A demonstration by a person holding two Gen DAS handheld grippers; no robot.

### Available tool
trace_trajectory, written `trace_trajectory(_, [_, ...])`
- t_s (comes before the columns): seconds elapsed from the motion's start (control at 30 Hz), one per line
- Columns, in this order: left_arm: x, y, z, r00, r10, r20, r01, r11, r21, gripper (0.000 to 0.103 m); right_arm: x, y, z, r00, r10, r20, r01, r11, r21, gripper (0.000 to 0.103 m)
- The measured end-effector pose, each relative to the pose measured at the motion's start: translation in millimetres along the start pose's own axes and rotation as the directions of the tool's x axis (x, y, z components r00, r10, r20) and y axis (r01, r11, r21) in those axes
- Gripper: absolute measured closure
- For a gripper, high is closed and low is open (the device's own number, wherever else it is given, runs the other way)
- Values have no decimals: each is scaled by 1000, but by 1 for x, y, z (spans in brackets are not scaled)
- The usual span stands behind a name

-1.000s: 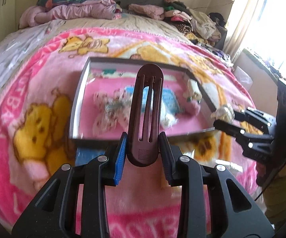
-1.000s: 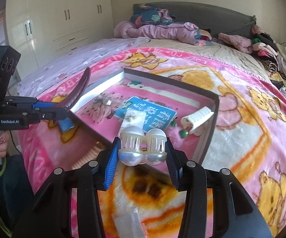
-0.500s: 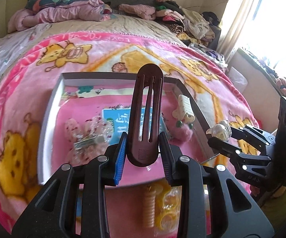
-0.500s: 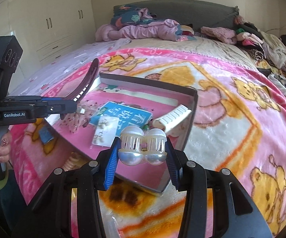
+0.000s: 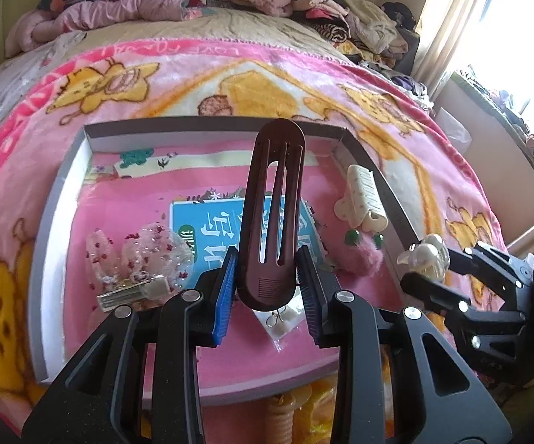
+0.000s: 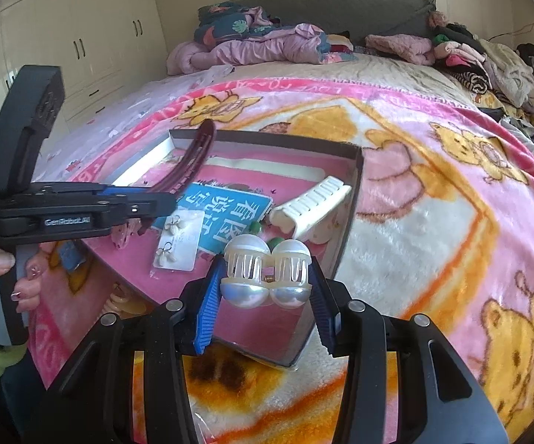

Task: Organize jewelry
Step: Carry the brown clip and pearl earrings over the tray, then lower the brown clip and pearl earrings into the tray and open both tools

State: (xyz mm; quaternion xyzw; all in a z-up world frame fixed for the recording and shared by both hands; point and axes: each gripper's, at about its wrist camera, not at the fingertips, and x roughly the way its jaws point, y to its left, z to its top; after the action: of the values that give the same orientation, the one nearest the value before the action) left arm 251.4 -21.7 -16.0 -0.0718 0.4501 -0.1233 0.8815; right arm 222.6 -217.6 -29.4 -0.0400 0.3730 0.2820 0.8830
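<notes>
Brown clip (image 5: pixel 272 218): clamped upright in the left gripper (image 5: pixel 267 277), above the tray's middle.
Pearl clip (image 6: pixel 266 277): pinched in the right gripper (image 6: pixel 266 285), over the tray's near corner.
Tray (image 5: pixel 50 229): below both tongs, on the pink blanket (image 6: pixel 433 222).
White clip (image 5: pixel 363 199): lying in the tray, beyond the right gripper.

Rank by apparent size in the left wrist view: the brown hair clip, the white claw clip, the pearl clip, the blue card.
1. brown hair clip, though nearness to the camera inflates it
2. blue card, partly hidden
3. white claw clip
4. pearl clip
</notes>
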Motion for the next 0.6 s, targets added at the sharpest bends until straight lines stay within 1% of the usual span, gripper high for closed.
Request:
trace_trajectory(0.27, [15, 5, -1, 1000, 2, -24, -2, 1000, -10, 79, 11, 9, -7, 999, 14, -30, -14, 1000, -11, 61])
trace_trajectory(0.53, [12, 4, -3, 1000, 0, -17, 0, 1000, -6, 76, 17, 14, -7, 999, -3, -51, 2, 1000, -22, 60])
trace_trajectory(0.6, [9, 3, -4, 1000, 3, -14, -3, 1000, 1, 73, 18, 14, -7, 998, -5, -56, 4, 1000, -18, 59])
